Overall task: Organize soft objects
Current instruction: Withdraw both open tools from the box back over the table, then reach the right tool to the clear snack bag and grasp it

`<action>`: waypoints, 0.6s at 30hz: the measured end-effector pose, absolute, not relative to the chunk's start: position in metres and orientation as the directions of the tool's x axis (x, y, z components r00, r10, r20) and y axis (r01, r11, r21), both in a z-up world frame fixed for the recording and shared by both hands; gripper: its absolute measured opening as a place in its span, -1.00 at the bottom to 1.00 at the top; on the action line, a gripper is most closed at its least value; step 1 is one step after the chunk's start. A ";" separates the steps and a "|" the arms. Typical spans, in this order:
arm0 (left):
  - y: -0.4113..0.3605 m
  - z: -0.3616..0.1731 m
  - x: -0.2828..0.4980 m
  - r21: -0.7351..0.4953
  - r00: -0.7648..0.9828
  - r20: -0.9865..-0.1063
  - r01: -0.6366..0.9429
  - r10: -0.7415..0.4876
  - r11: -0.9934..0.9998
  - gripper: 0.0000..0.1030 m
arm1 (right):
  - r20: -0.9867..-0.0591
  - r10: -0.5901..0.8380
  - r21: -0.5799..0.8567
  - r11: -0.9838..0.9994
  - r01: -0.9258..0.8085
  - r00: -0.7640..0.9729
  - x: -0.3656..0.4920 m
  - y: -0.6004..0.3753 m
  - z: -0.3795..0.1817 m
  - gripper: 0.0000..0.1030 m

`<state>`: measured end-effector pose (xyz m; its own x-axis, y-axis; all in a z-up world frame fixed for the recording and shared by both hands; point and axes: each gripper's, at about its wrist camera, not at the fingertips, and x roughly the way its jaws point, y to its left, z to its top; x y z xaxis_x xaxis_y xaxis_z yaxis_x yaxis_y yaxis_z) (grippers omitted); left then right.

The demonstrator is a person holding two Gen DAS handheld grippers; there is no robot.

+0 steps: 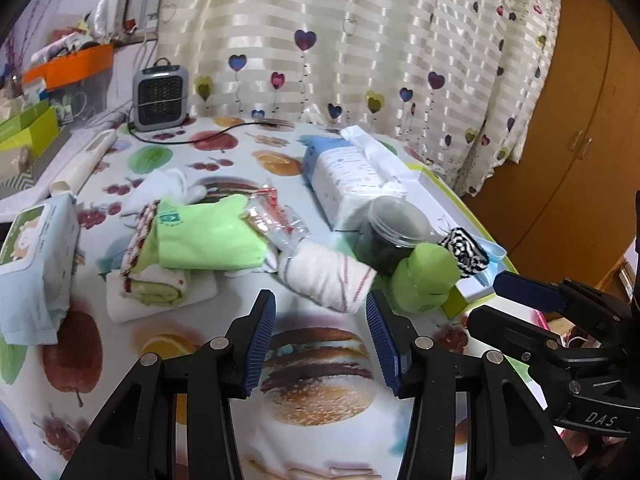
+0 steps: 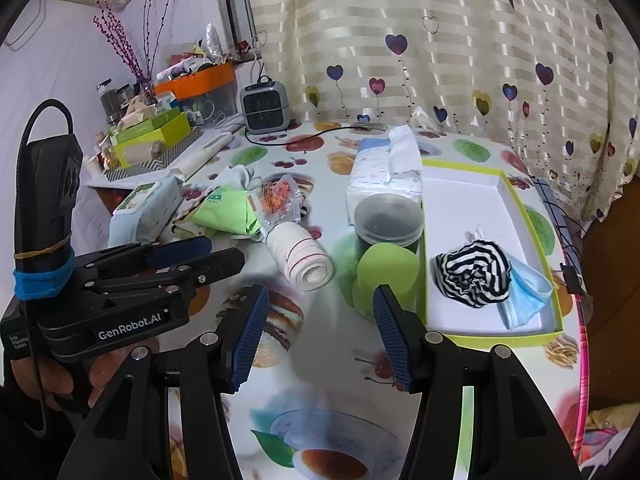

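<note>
Rolled towel lay just beyond the wide, empty jaws of left gripper; right gripper jaws likewise wide, a green ball beside them.

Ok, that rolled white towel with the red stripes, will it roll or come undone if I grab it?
The rolled towel lies on its side on the table, so a nudge would probably roll it. It looks soft and should squash when pinched. Its loose outer edge may unwind if lifted by one end.
</note>
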<state>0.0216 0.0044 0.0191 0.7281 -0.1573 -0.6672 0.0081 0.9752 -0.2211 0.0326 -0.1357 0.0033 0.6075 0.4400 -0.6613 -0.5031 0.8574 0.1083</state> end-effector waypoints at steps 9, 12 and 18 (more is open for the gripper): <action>0.013 0.017 0.022 -0.224 0.729 -0.669 -0.012 -0.145 0.975 -0.10 | -0.673 0.448 0.099 0.843 -0.529 0.589 0.038 -0.123 0.001 0.08; 0.015 0.015 0.023 -0.231 0.726 -0.672 -0.019 -0.145 0.973 -0.10 | -0.677 0.449 0.095 0.839 -0.536 0.583 0.039 -0.120 0.000 0.08; 0.023 0.011 0.024 -0.237 0.720 -0.681 -0.039 -0.137 0.971 -0.10 | -0.686 0.454 0.087 0.827 -0.555 0.569 0.044 -0.110 -0.003 0.08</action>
